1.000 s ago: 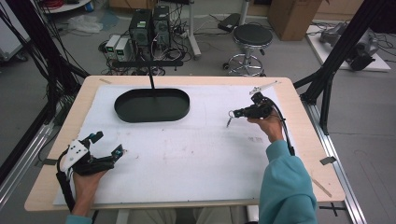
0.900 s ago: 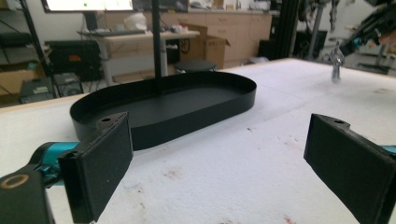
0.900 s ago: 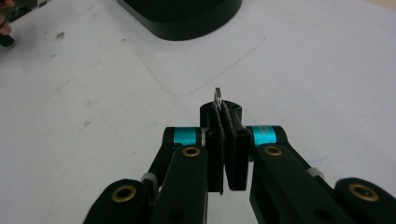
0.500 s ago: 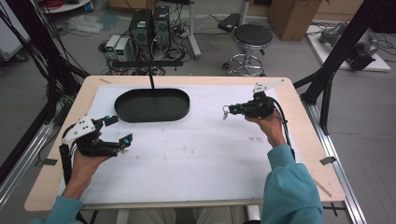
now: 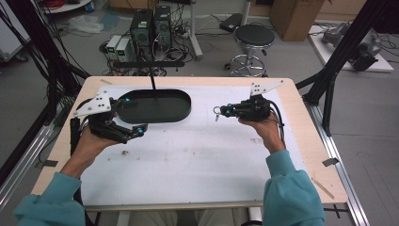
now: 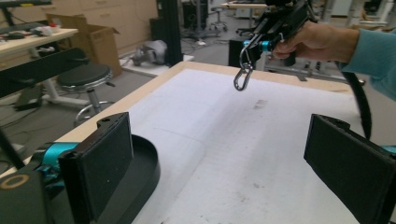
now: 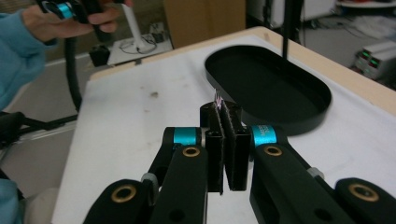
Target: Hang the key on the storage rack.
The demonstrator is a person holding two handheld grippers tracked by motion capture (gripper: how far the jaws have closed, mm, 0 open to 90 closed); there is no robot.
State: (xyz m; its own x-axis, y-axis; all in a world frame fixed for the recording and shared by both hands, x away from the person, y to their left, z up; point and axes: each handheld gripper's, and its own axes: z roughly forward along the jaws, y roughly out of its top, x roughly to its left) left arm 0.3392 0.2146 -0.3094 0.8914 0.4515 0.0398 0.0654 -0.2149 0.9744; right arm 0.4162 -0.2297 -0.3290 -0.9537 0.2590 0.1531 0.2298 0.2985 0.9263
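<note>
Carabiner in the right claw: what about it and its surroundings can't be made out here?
- Carabiner: right gripper view, the shut pads cover all but a sliver.
- Its gate: left gripper view, too small to tell if latched; high view, tiny.
- Black tray: left gripper view, the left claw's near pad hides much of it.

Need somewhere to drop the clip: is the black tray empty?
Empty: the black tray has a bare floor in the high and right gripper views.

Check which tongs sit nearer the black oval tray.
Left. The left tongs hover at the tray's near-left rim; the right tongs, holding a carabiner, are off its right end.
</note>
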